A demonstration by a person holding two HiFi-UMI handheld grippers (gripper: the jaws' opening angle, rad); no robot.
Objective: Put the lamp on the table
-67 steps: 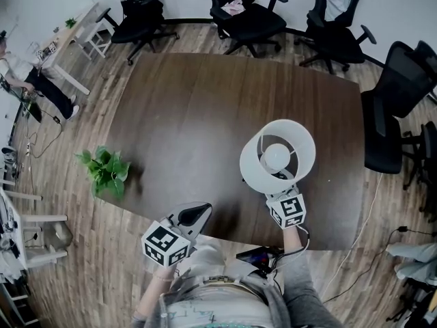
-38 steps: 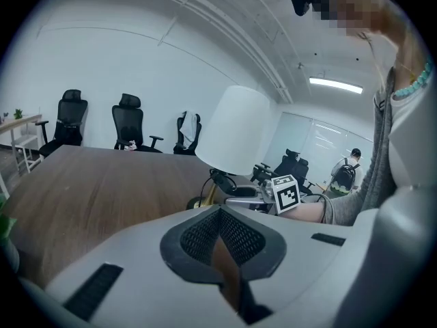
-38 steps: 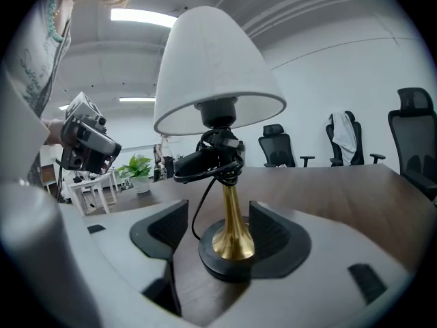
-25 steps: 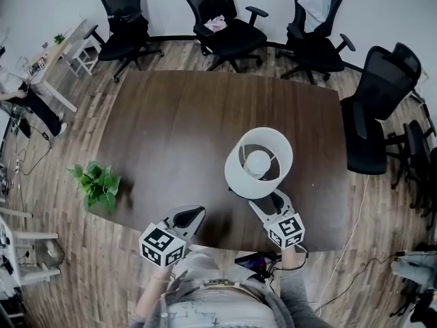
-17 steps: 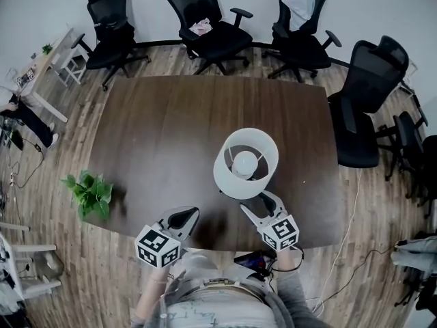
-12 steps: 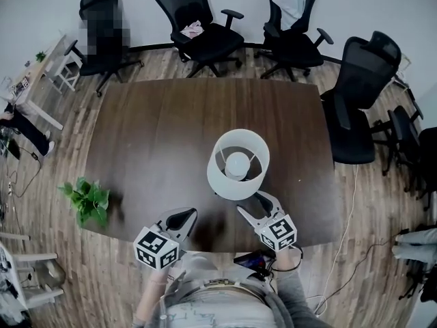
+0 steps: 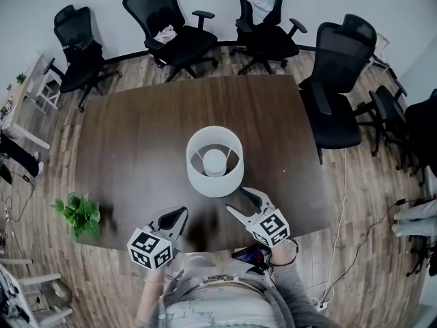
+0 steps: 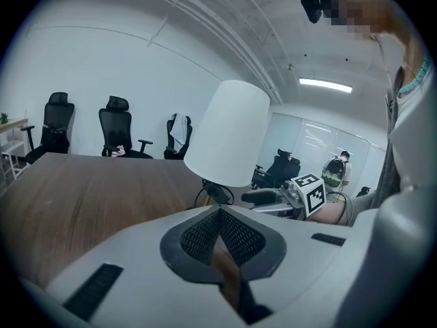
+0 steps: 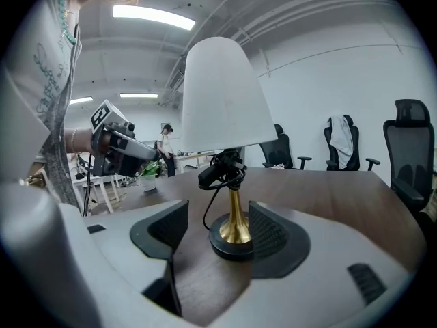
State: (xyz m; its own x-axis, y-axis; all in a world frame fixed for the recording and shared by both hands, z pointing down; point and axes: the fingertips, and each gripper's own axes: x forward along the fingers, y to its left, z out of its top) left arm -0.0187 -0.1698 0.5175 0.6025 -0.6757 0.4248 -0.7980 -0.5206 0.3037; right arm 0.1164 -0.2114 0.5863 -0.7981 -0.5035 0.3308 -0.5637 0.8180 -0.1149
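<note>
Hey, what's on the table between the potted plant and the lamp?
Nothing. In the head view, the stretch of table between the potted plant and the lamp is bare dark wood.

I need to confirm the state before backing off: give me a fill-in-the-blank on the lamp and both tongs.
The lamp stands upright on the ____. The right tongs are ____, jaws apart and not clamped on the lamp's base. The left tongs are ____, with nothing between them.
Missing words: table; open; shut.
</note>
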